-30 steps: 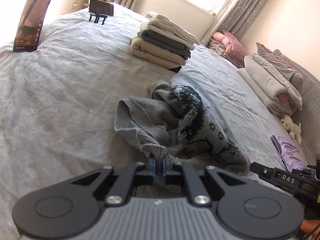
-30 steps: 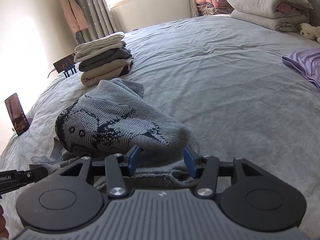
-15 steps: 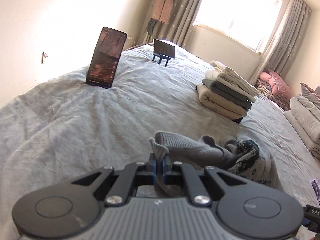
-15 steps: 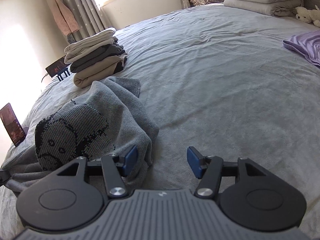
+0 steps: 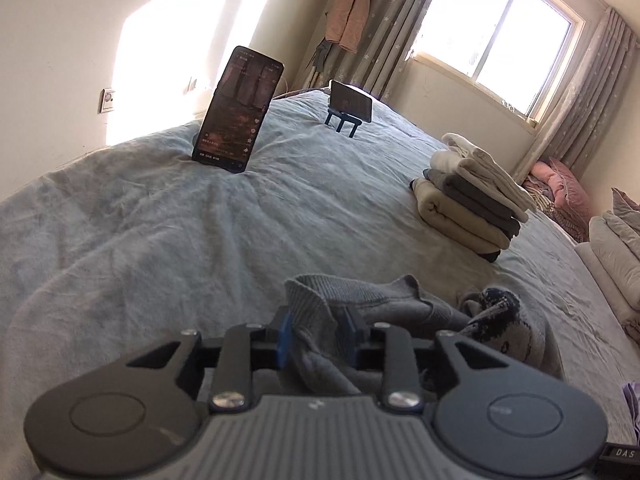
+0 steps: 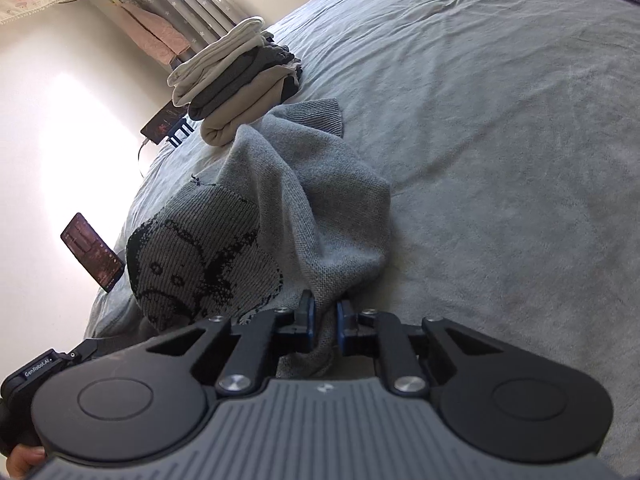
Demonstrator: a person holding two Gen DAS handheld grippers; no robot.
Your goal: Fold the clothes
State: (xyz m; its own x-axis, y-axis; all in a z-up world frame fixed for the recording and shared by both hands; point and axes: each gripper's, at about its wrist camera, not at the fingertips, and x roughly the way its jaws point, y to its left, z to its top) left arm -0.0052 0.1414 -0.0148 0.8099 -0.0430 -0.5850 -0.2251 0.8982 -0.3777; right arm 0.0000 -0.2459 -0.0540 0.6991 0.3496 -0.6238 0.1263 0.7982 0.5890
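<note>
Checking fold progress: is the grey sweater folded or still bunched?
Still bunched: the sweater lies in a rumpled heap on the bed, unlike the folded stack.

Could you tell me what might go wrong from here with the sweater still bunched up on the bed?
The left gripper stands open around the sweater, so the hem may drop. The right gripper pinches only a thin edge, which might slip. Spreading the sweater could knock the nearby folded stack.

Black gripper housing (image 5: 625, 454) at lower right of the left wrist view: "DAS"
Black handheld left gripper body (image 6: 38, 369) at lower left of the right wrist view: "GenRobot.AI"
Upright black phone screen (image 5: 239, 109): text too small to read
</note>
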